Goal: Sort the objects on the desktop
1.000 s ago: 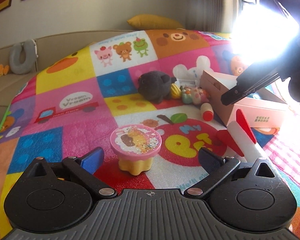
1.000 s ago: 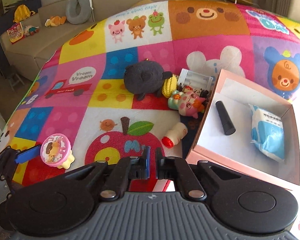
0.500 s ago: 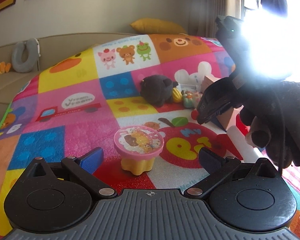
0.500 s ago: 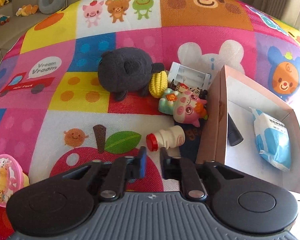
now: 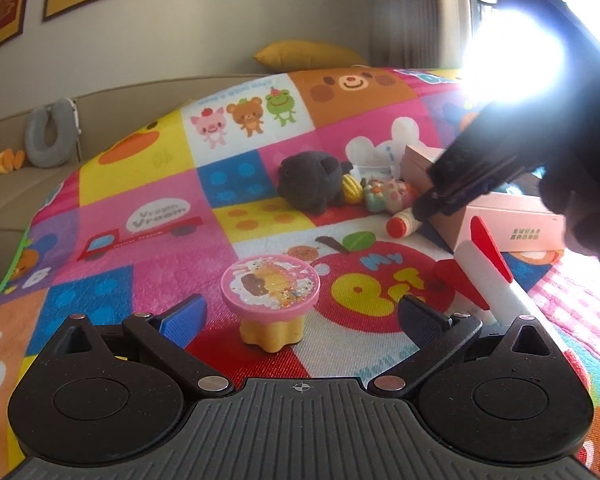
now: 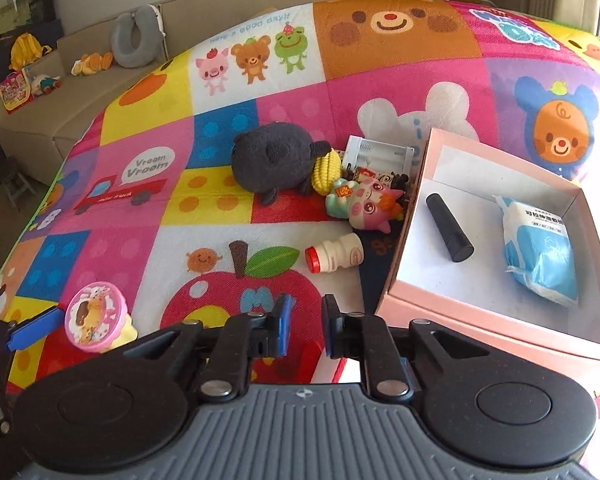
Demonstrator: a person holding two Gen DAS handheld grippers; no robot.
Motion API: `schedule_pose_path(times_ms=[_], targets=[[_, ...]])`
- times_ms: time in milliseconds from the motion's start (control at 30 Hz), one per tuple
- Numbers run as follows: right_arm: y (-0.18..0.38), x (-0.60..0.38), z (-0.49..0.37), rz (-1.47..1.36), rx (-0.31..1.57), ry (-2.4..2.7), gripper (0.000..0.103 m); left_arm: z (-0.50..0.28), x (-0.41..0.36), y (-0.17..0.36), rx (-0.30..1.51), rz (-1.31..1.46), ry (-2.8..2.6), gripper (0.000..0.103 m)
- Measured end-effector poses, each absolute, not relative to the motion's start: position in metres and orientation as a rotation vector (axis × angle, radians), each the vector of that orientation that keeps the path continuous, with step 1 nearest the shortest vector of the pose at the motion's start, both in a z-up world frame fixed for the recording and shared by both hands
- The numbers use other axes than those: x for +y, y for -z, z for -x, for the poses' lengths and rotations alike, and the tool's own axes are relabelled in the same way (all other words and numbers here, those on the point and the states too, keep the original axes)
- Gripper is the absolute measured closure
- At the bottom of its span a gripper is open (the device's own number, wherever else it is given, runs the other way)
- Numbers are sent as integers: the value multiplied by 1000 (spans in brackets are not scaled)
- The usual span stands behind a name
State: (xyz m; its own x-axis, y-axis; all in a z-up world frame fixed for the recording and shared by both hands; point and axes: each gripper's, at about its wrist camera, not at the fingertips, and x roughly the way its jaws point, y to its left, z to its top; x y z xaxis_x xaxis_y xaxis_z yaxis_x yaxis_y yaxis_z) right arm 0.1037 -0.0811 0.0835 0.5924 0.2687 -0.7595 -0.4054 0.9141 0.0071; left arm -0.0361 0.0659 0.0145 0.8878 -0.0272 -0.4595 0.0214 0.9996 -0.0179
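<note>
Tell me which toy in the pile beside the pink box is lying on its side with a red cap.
The small milk bottle, white with a red cap. It lies tipped over on the mat, nearer the camera than the black plush, corn and pig figure.

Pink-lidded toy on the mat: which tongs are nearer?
Left. The left tongs stand open with the pink-lidded toy between their tips, not touching. The right tongs, jaws opening and empty, sit off to its right, nearer the yogurt bottle.
</note>
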Motion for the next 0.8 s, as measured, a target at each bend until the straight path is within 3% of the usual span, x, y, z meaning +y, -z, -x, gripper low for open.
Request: schedule_pose_path(times_ms=[33, 100, 367, 667, 700, 767, 800], targets=[[-82, -75, -111, 194, 835, -385, 69, 36, 66, -14, 478, 12, 29, 0], [-77, -58, -127, 274, 802, -348, 63, 37, 66, -14, 478, 15, 35, 0], [-68, -46, -202, 246, 1078, -265, 65, 36, 79, -13, 477, 107, 63, 0], [-52, -19, -208, 348, 1142, -232, 60, 38, 90, -12, 472, 179, 86, 0], [-51, -19, -204, 365, 1135, -233, 63, 38, 90, -12, 469, 183, 87, 0], [-53, -22, -191, 376, 1116, -239, 79, 39, 90, -12, 465, 185, 88, 0], [-55, -26, -183, 368, 1118, -263, 78, 39, 90, -13, 464, 181, 88, 0]])
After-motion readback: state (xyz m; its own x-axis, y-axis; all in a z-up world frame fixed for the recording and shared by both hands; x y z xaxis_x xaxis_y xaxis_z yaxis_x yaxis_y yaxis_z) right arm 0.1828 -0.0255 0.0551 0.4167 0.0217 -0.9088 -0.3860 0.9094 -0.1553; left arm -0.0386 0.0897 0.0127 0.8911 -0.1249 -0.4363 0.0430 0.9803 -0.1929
